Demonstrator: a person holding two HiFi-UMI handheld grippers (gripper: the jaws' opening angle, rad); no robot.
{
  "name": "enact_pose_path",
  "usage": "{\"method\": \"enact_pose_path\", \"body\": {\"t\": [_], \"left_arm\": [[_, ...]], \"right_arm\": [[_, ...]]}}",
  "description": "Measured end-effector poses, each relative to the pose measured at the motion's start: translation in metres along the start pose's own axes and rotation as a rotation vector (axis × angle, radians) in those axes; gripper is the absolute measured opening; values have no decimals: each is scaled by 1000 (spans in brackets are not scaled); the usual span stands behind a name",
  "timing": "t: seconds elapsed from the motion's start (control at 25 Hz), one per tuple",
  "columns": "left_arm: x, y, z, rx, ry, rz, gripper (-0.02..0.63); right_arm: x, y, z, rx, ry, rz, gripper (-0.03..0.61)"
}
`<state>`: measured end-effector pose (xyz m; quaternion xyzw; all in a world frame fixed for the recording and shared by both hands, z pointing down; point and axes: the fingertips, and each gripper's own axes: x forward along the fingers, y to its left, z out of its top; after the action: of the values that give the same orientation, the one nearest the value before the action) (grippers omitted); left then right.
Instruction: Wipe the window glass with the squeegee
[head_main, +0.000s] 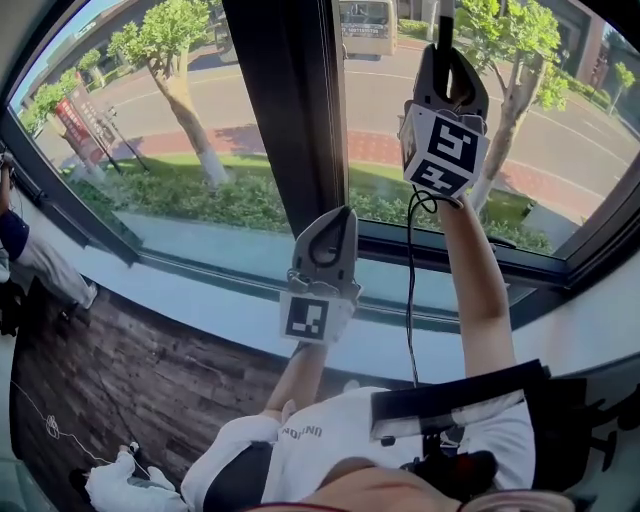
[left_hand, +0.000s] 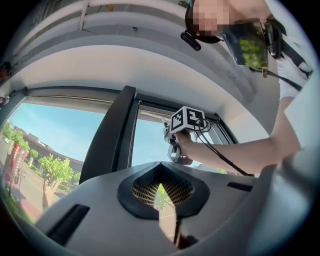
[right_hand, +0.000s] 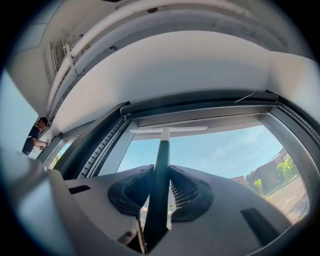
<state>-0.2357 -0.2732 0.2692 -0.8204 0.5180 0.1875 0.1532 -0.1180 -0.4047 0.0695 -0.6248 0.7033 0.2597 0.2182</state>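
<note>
The squeegee (right_hand: 161, 150) was up at the window glass (right_hand: 225, 150), on the pane right of the dark post (head_main: 290, 100). Its pale blade ran crosswise at the very top of that pane, just under the upper frame, and the dark handle came straight down from it. The right claw (right_hand: 159, 175) had that handle clamped tight between its two jaws, with the arm stretched high. In the head view only a short bit of handle showed above the claw, just right of the post. Whether the blade actually pressed on the glass, I couldn't tell. The left claw (head_main: 328, 218) was closed with nothing in it, its jaws drawn together. It was held lower, in front of the foot of the post and above the pale sill (head_main: 180, 245). A black cable (head_main: 410, 290) hung down from the right claw along the forearm, right of the post. Far off to the left of the post, another person (head_main: 25, 255) was by the sill.
</note>
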Motion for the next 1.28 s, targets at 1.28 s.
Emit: {"method": "enact_pose_path", "body": {"t": [1.28], "left_arm": [[-7, -2, -6, 67, -11, 31, -6]], "right_arm": [[-135, 27, -153, -126, 202, -42, 92]]}}
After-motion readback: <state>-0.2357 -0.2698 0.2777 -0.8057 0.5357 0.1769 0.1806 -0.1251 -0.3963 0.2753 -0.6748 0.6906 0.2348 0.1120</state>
